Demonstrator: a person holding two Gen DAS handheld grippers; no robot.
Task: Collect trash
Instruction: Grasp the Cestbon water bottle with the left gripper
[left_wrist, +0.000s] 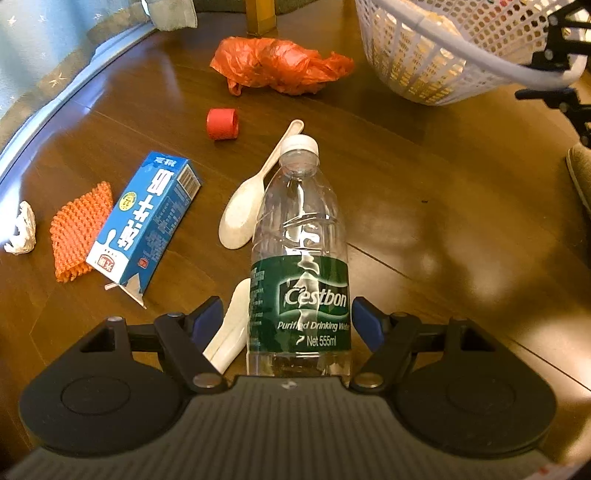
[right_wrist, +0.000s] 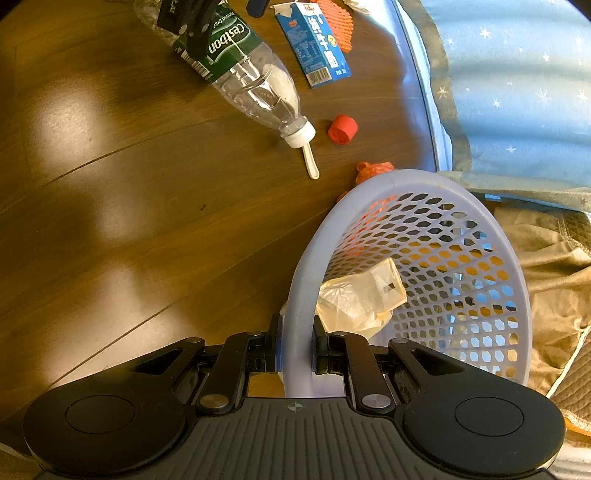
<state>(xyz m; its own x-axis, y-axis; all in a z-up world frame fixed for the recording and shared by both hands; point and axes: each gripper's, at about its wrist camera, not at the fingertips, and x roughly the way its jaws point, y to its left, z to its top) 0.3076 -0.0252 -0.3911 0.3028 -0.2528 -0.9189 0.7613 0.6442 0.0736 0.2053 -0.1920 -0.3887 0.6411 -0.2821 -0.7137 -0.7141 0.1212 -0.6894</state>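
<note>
A clear Cestbon water bottle (left_wrist: 299, 229) with a white cap lies on the wooden floor, partly over a white plastic spoon (left_wrist: 247, 206). My left gripper (left_wrist: 288, 319) is open, pointing steeply down. Its blue pads stand on either side of the bottle's green label without pressing it. In the right wrist view the bottle (right_wrist: 255, 85) lies at the top, with the left gripper (right_wrist: 192, 18) over it. My right gripper (right_wrist: 297, 347) is shut on the rim of a white mesh basket (right_wrist: 424, 184), which is tipped and holds a crumpled clear wrapper (right_wrist: 362, 295).
On the floor lie a blue milk carton (left_wrist: 147, 225), a red cap (left_wrist: 221, 123), an orange plastic bag (left_wrist: 280, 66), an orange foam net (left_wrist: 79, 229), a crumpled tissue (left_wrist: 22, 229) and another white utensil (left_wrist: 229, 332). A blue curtain (left_wrist: 55, 37) borders the left.
</note>
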